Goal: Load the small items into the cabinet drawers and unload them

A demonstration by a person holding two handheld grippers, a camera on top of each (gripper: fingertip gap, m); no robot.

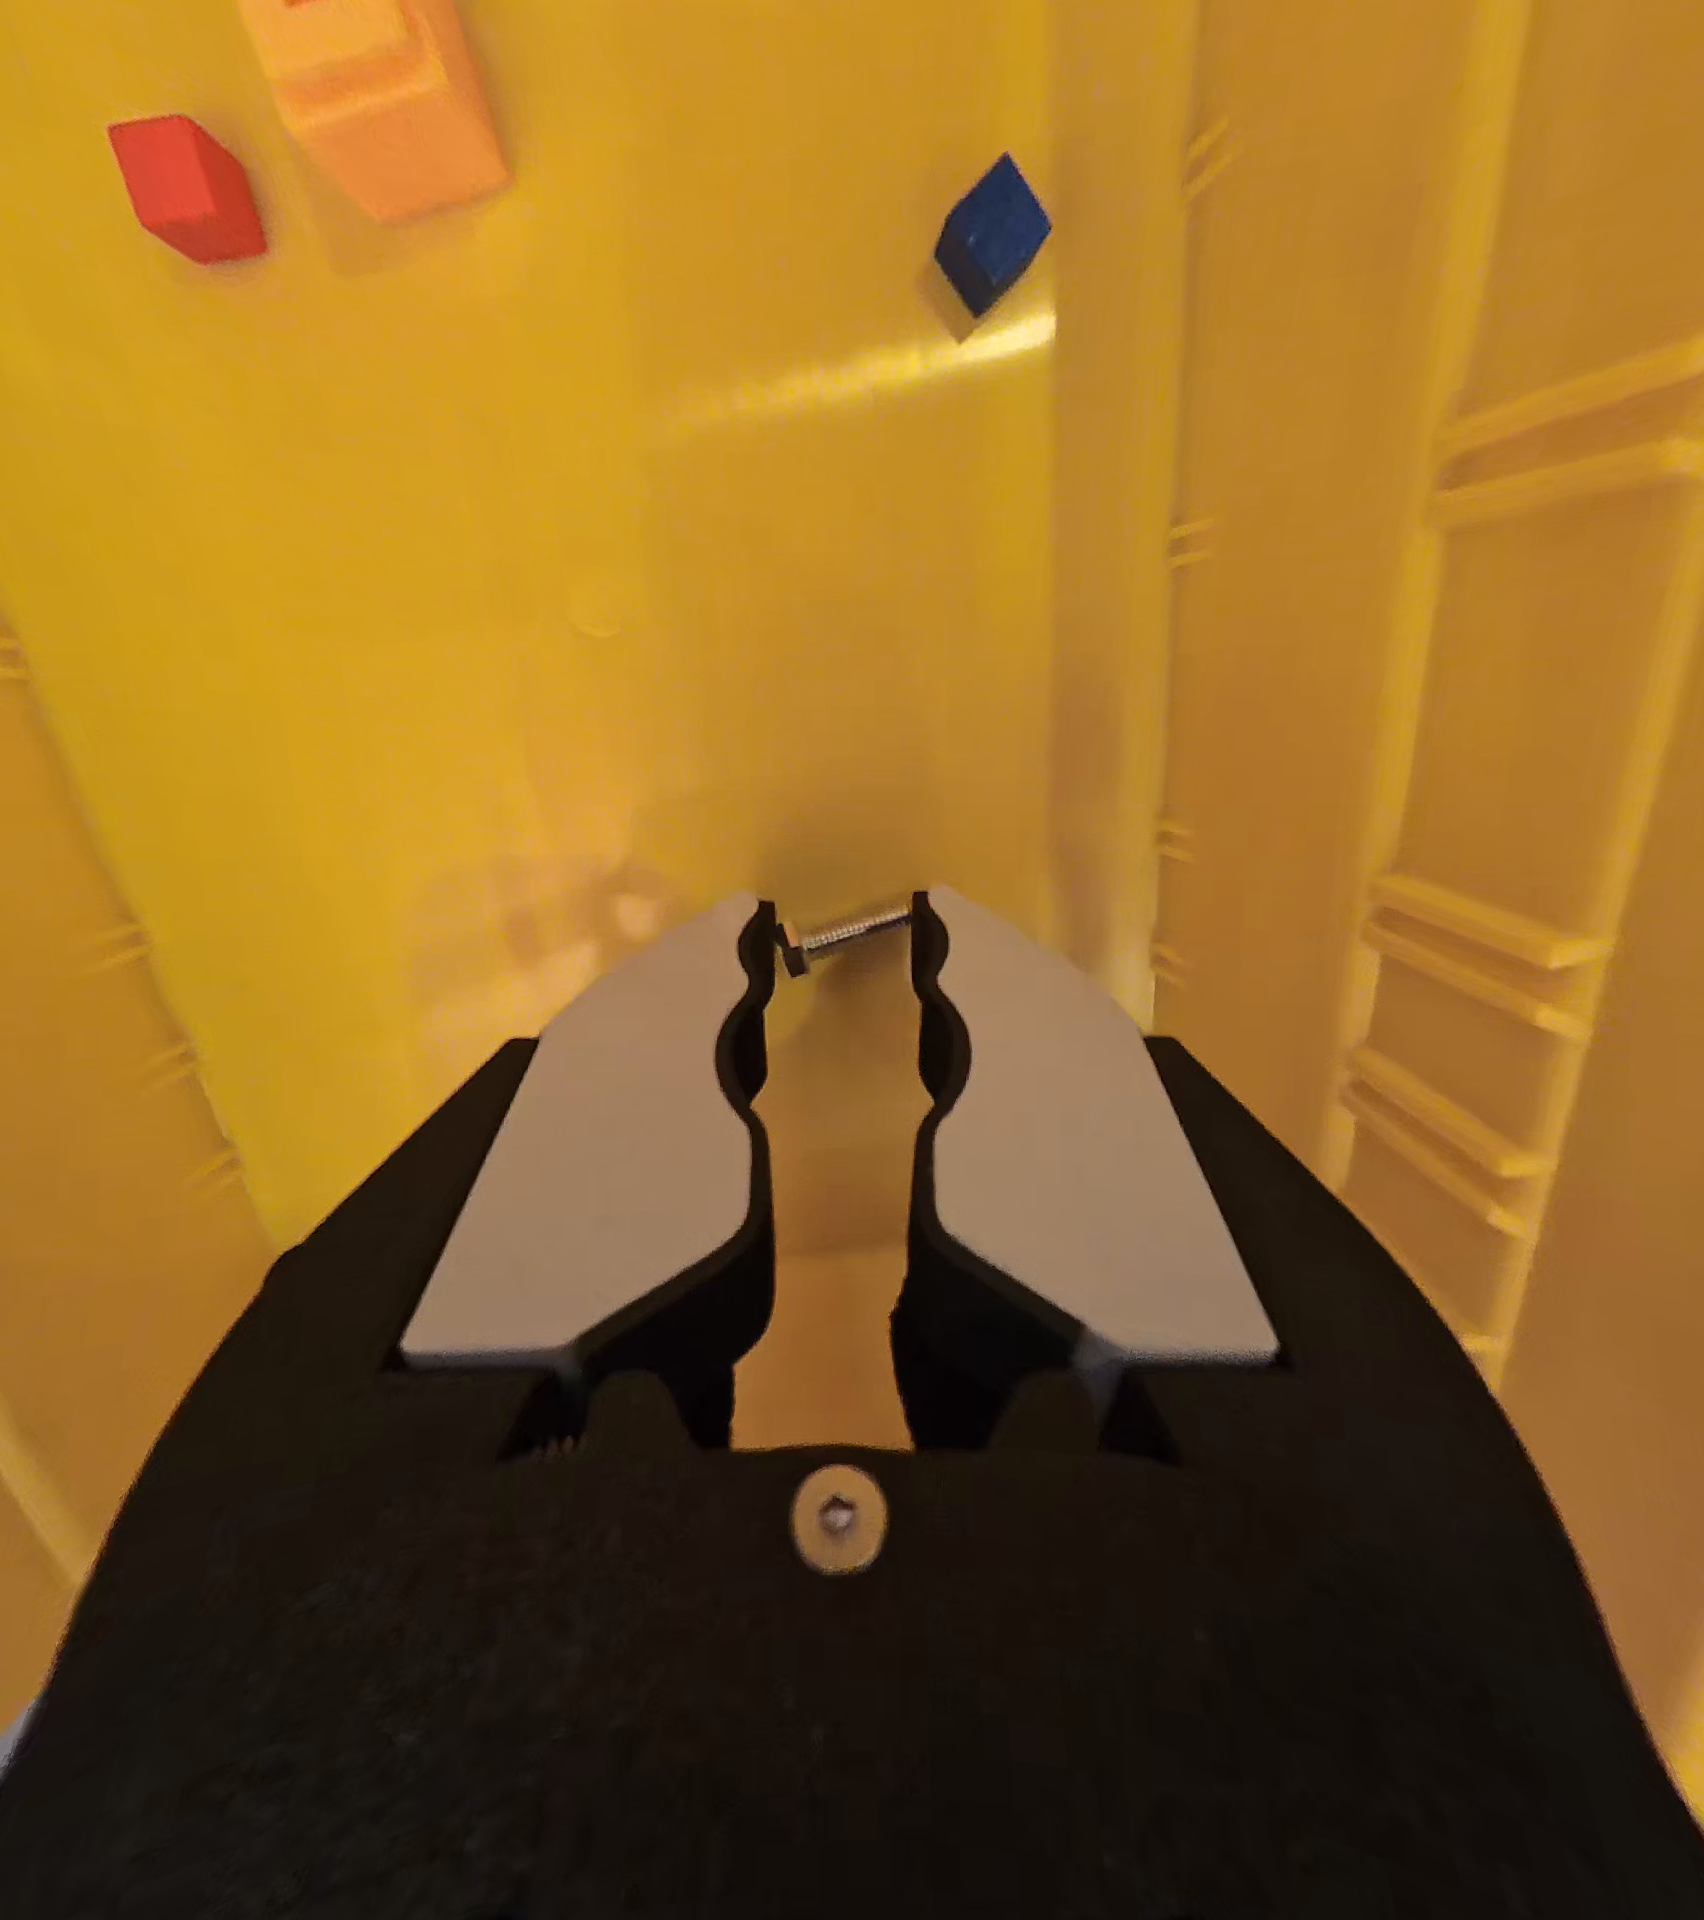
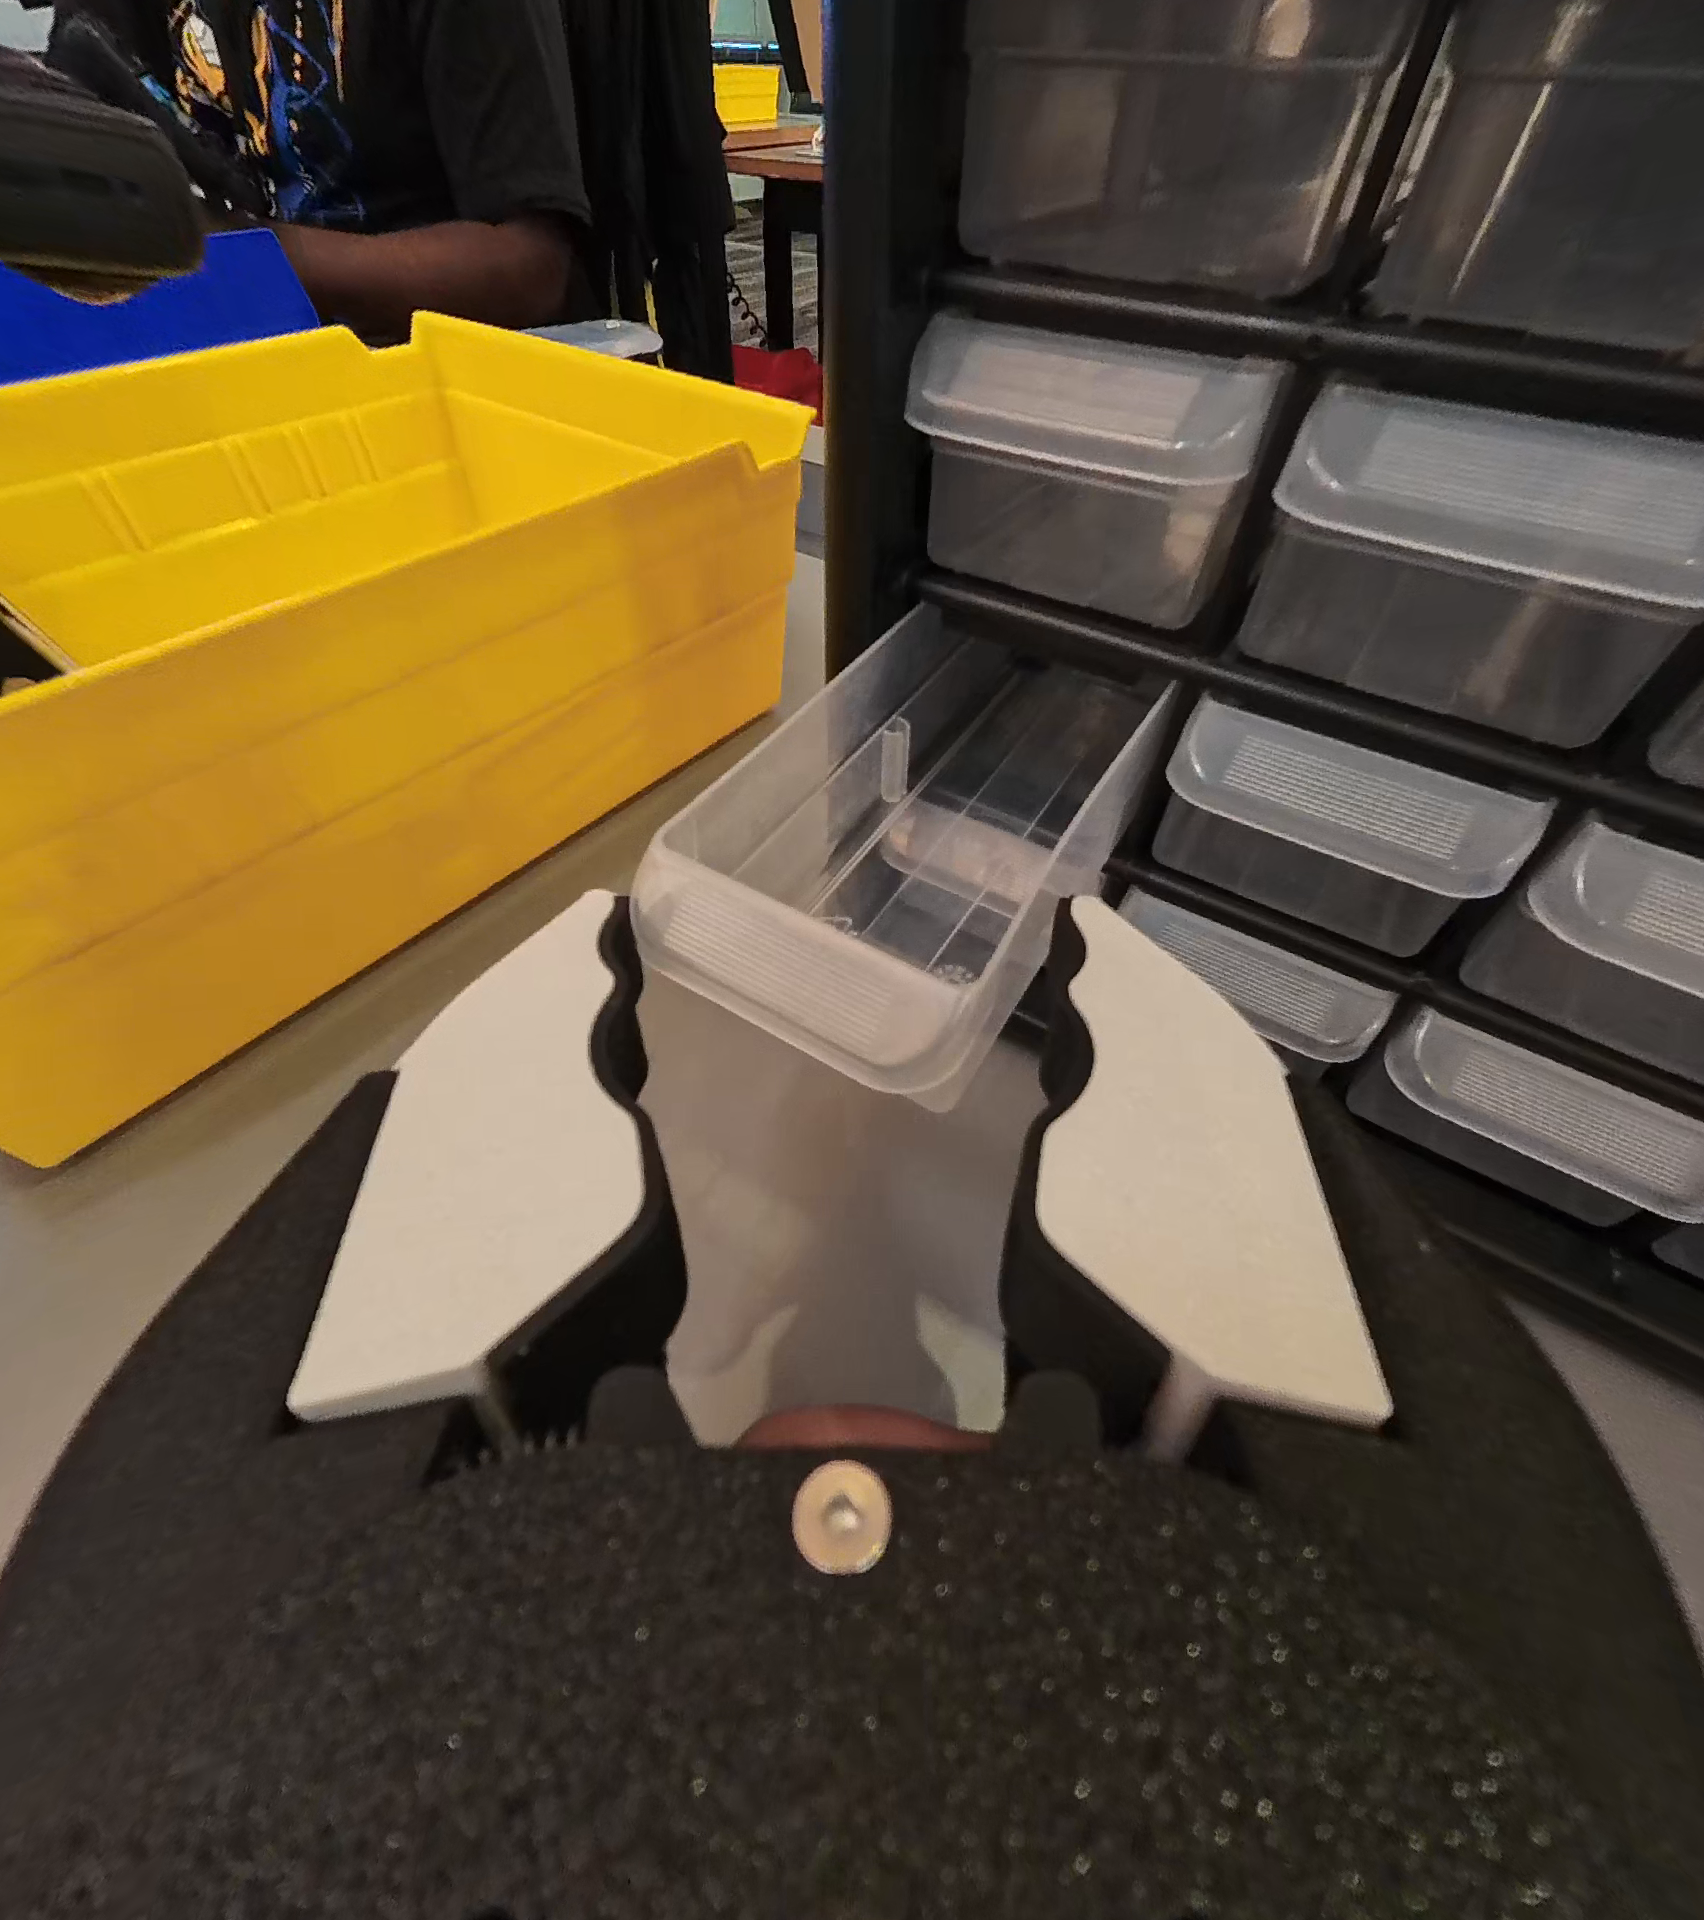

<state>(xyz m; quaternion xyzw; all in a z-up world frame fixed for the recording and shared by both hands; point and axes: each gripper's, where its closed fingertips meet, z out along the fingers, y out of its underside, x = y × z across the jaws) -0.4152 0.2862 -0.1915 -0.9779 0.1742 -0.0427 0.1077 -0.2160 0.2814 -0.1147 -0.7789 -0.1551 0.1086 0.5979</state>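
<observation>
Left wrist view: your left gripper (image 1: 843, 925) points down into the yellow plastic bin (image 1: 619, 540); the jaws are closed to a narrow gap and pinch a small silver metal bolt (image 1: 843, 928) crosswise at the very tips, head against the left fingertip, threaded end against the right; the bolt sits just above the bin floor, and whether it touches the floor is not clear; farther along the floor lie a red wooden cube (image 1: 188, 187), a larger orange block (image 1: 380, 114) just beside it, and a dark blue cube (image 1: 991, 234) well apart from both, close to the ribbed right wall.

Right wrist view: your right gripper (image 2: 843, 966) is spread wide and holds nothing; its fingertips flank the front of a clear plastic drawer (image 2: 858, 894) pulled out of the black-framed cabinet of small translucent drawers (image 2: 1450, 582); whether the pads touch the drawer's sides cannot be told; nothing can be made out inside the drawer; the other drawers in sight are pushed in; to the left the yellow bin stands on the pale grey tabletop (image 2: 48, 1299), near the cabinet; a blue bin (image 2: 100, 322) sits behind it; the left gripper's dark body shows at the upper left edge over the bin; a person in dark clothing (image 2: 432, 135) stands beyond the table.
</observation>
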